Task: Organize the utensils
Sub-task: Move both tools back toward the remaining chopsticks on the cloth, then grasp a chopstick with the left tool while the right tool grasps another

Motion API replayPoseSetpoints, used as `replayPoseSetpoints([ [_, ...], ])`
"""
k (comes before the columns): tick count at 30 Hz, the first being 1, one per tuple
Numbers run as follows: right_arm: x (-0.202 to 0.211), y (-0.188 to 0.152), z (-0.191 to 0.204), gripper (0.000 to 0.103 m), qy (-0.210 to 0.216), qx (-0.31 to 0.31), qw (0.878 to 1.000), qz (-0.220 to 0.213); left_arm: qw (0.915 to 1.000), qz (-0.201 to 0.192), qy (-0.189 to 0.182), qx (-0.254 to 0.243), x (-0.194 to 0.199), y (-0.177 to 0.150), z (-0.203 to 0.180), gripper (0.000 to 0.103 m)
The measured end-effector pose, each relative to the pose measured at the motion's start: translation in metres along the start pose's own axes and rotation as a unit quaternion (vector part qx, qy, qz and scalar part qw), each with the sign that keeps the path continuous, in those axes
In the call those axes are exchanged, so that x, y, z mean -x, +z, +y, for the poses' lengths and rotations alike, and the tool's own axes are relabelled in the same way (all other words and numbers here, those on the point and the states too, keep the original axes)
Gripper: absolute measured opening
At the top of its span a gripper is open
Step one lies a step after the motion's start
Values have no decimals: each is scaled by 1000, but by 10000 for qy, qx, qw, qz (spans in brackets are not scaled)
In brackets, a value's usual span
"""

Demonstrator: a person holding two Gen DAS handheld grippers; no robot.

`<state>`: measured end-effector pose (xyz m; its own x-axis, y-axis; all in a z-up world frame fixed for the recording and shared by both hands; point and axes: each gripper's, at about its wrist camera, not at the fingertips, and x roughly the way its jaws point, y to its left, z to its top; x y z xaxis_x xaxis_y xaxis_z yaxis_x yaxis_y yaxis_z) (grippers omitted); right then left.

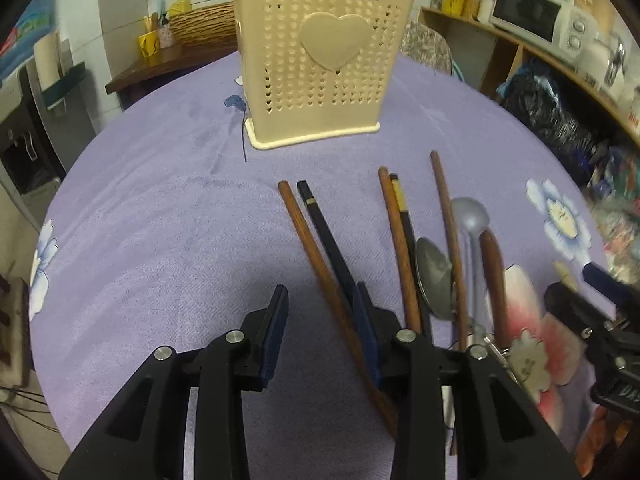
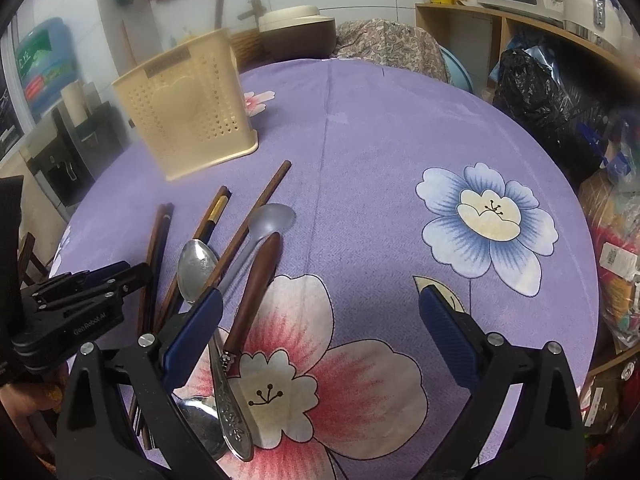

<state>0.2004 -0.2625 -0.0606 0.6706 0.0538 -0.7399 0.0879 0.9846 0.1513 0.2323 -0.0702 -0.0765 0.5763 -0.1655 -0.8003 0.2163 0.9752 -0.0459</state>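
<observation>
A cream perforated utensil holder [image 1: 316,68] [image 2: 188,120] stands upright on the purple flowered tablecloth [image 1: 160,220]. In front of it lie several chopsticks, brown [image 1: 316,252] and black [image 1: 328,236], a metal spoon [image 1: 434,280] [image 2: 194,268], a grey spoon [image 1: 470,216] [image 2: 272,218] and a wooden-handled utensil [image 1: 494,272] [image 2: 260,280]. My left gripper [image 1: 322,292] [image 2: 80,300] is low over the cloth. Its jaws stand apart with the brown chopstick between them, close to the right finger, and the pads do not press it. My right gripper [image 2: 320,320] [image 1: 600,300] is wide open over the pink flower.
An ornate metal handle [image 2: 232,412] and another spoon bowl [image 2: 200,424] lie under the right gripper's left finger. Wooden shelves with a microwave [image 1: 528,12] and black bags [image 2: 536,96] crowd the right side. A chair with patterned cloth [image 2: 392,44] stands behind the table.
</observation>
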Motion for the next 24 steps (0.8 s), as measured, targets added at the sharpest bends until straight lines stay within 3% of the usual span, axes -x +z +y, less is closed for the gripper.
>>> replayPoseSetpoints([
  [7,-4,9,7,97,45,177,9998,51,9998,129,-76,147,-1,-1,21,35],
  [13,-27,44,13,95,230,221,9992,234,9993,225,-98,286,-15,17,32,35],
  [14,-34,51,12,92,292,132,9991,280,9990,249,-143,333,-17,21,34,35],
  [18,-66,76,14,62,345,-27,9977,575,9991,286,-131,278,-23,29,33,31],
  [24,-112,97,38,45,-117,97,9951,974,9990,325,-119,266,-30,39,33,24],
])
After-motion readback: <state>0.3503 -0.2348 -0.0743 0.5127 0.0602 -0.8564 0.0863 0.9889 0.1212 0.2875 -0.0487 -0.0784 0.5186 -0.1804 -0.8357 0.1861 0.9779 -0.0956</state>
